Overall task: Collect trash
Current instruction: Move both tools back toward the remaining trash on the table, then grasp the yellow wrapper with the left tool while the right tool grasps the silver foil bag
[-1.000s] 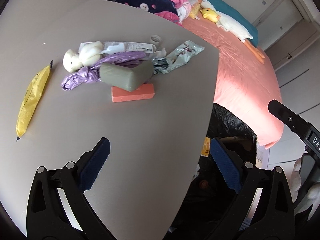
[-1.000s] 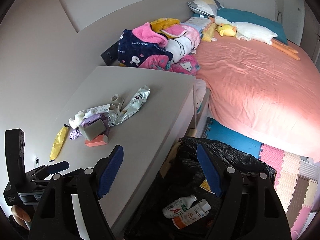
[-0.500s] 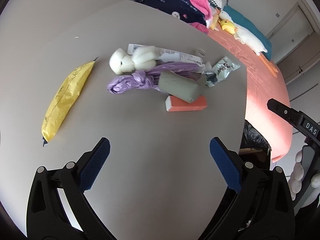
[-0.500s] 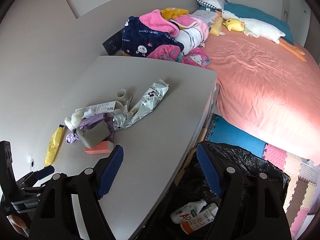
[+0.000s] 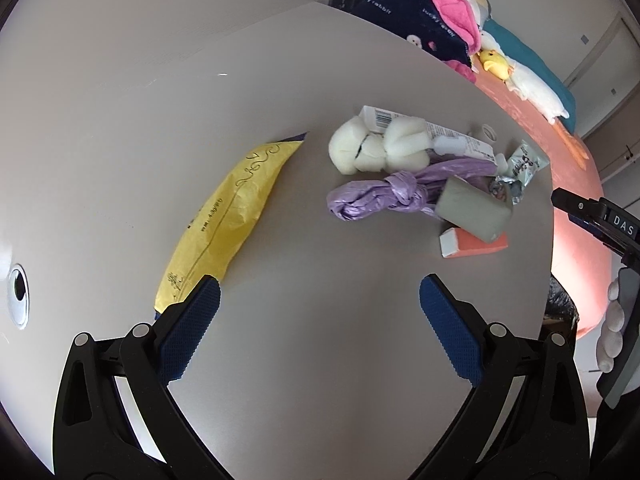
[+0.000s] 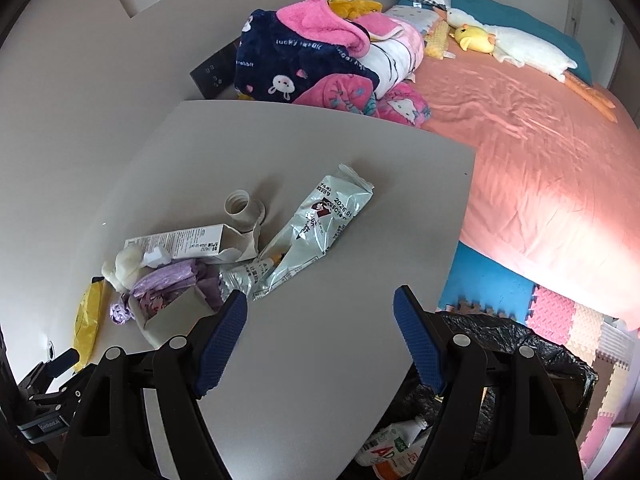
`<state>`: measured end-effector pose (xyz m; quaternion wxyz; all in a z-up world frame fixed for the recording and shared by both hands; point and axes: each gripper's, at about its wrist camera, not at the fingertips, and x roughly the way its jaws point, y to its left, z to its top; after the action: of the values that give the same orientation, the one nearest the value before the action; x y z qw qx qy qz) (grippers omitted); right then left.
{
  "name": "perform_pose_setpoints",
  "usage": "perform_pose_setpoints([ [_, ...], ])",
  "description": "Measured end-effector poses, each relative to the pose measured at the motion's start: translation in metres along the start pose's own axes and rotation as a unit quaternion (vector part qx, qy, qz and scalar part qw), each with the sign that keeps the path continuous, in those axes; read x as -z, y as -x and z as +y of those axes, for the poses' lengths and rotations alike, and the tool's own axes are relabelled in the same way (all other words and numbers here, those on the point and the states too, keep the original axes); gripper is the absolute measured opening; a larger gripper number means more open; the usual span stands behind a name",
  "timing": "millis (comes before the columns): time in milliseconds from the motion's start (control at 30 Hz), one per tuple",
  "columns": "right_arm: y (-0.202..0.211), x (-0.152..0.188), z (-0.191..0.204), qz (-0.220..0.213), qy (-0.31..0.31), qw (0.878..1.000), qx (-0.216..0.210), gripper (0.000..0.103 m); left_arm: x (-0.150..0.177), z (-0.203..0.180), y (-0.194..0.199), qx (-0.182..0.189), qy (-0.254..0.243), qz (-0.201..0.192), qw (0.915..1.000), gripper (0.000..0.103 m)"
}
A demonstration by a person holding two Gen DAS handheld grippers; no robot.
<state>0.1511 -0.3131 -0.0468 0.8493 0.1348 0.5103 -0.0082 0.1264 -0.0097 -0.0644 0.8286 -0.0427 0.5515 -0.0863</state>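
While L hides it, R shows trash bag (image 6: 520,344).

Left gripper (image 5: 320,296) jaws spread above table (image 5: 320,360) beside yellow wrapper (image 5: 232,216).

Left gripper (image 5: 319,294): fingers wide apart, nothing between, angled steeply down. Right gripper (image 6: 320,307): fingers wide apart, nothing between, angled steeply down; a hand (image 5: 612,328) grips its handle.

"lucky rabbit" on navy blanket (image 5: 404,20)
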Motion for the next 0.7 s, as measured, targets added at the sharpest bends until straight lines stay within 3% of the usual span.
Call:
perform_pose_setpoints([
  [433,-0.042,-0.035,0.004,0.007,-0.031,0.999,0.028,0.076,-0.015,0.032,-0.018,-0.036,0.001,-0.001,0.9993,0.097],
  [700,-0.058,-0.036,0.005,0.029,-0.031,0.999,0.028,0.046,-0.011,0.052,-0.022,-0.053,0.000,0.000,0.9986,0.090],
])
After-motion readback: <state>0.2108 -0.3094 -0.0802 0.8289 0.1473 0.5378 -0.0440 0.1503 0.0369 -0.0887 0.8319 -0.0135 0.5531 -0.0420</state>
